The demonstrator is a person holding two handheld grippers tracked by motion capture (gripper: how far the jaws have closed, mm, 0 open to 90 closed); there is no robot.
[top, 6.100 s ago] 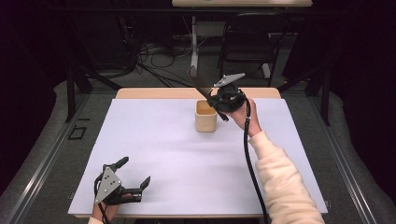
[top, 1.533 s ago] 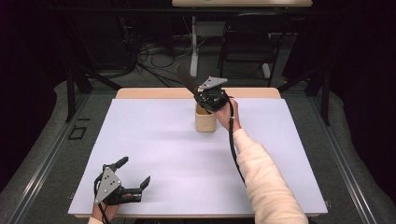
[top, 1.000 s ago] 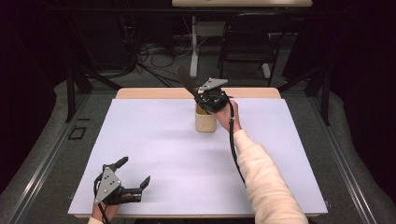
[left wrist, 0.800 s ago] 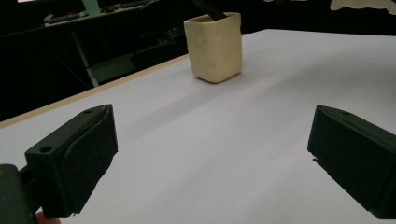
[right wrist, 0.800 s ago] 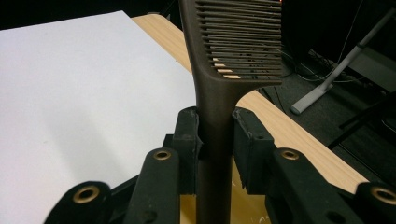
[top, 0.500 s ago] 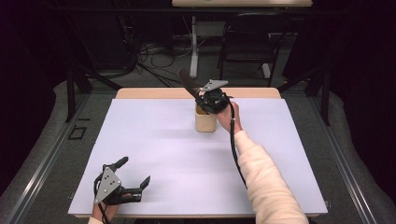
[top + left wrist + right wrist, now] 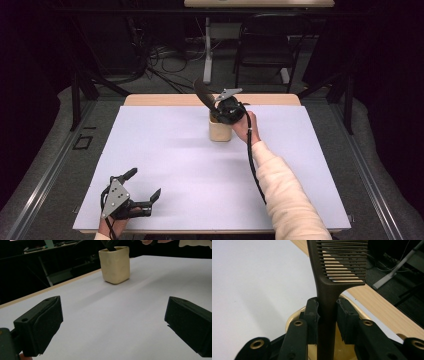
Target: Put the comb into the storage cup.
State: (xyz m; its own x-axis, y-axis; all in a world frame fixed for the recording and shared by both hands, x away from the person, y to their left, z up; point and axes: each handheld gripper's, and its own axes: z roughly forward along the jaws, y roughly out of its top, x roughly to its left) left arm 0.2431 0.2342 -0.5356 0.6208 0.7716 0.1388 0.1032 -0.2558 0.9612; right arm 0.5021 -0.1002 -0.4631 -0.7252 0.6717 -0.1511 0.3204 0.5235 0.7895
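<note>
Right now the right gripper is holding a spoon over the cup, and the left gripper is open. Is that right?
Not quite. The right gripper is holding a comb, not a spoon; the right gripper view shows its teeth. It is over the cup, and the left gripper is open.

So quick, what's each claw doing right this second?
Left claw: open, holding nothing, low over the table near the person.
Right claw: closed on the dark comb, above the beige cup.

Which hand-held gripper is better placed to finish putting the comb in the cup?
The right hand-held gripper: its jaws clamp the comb handle directly above the cup. The left hand-held gripper rests open at the table's near edge, far from both.
</note>
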